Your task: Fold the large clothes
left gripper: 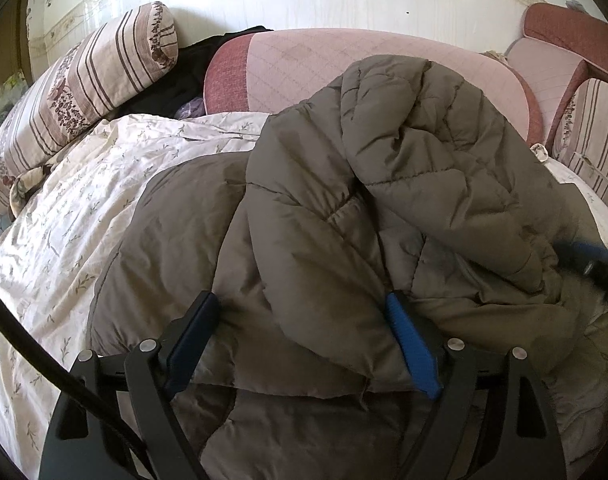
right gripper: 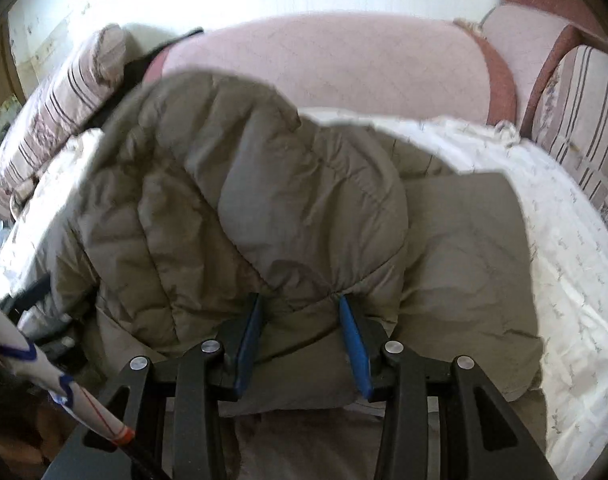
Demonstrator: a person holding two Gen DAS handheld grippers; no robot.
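Jacket (right gripper: 264,200) hem bunched between both tools, sheet (right gripper: 563,240) beside.

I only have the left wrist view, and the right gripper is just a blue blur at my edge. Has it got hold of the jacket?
Observer: Yes. The right gripper has its jaws closed on a puckered fold of the jacket.
Operator: Is the jacket bunched up all the way across that side?
Observer: No. To the right of that raised fold, a flat panel lies smooth on the floral sheet.
Operator: Anything else close by?
Observer: A white tube with blue and red markings crosses the lower left corner.
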